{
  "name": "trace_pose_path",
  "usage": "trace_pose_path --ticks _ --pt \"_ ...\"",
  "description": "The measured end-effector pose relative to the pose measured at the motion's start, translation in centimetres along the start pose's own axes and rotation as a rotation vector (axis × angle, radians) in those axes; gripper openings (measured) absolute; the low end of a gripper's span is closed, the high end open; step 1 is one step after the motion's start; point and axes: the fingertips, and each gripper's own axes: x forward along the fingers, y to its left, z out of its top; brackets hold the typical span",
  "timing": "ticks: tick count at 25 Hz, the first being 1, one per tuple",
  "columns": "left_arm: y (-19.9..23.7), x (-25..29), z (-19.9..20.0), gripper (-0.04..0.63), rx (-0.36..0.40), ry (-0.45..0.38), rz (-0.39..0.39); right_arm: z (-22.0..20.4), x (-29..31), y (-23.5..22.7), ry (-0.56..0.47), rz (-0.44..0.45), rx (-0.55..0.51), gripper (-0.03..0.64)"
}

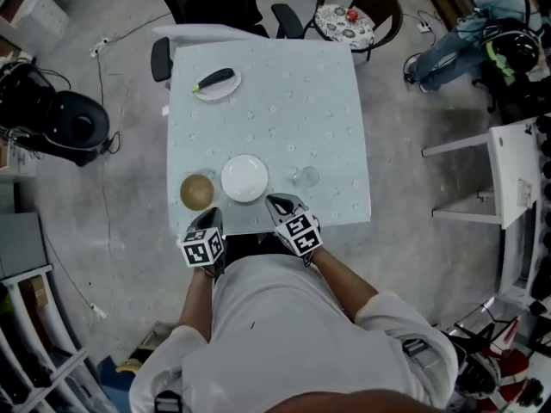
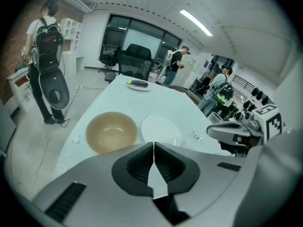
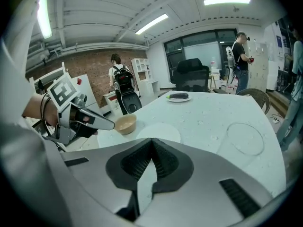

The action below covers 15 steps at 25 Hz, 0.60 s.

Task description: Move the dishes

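Left claw [image 2: 154,144]: shut, empty, tilted down over the worktop's [image 1: 293,101] near edge, near the bowl [image 1: 196,191].
Right claw [image 3: 151,142]: shut, empty, alongside, near the plate [image 1: 244,178].
Bowl: tan, likely light, stiff; grip the rim.
Plate: white, flat, probably slippery, breakable; pinch its edge.
Glass [image 1: 306,177]: clear, fragile.
Far plate [image 1: 207,93]: holds a dark vegetable [image 1: 215,80].

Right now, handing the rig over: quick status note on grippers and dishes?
Left gripper: shut, empty. Right gripper: shut, empty. Both at the table's near edge.
Near edge: tan bowl, white plate, clear glass, left to right. Far side: small plate with a dark vegetable.
Done: nothing in hand. Left: likely every dish.
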Motion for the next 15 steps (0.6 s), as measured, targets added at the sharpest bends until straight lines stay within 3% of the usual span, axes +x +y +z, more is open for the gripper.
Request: trace_pose_path --ticks 3,9,15 --pt "-3.1 0.1 -1.4 0.023 0.068 -0.007 -0.027 -1.3 -1.6 0.6 0.019 -0.01 0.001 -0.002" --pt "-5.8 0.3 -2.7 0.023 0.061 -0.003 -0.056 -2.9 -3.0 0.6 0.025 -0.026 -0.031 -0.002" --pt "-5.9 -2.0 -2.3 0.023 0.062 -0.08 -0.08 -2.0 -4.0 2.5 -0.018 -0.055 -0.024 -0.002"
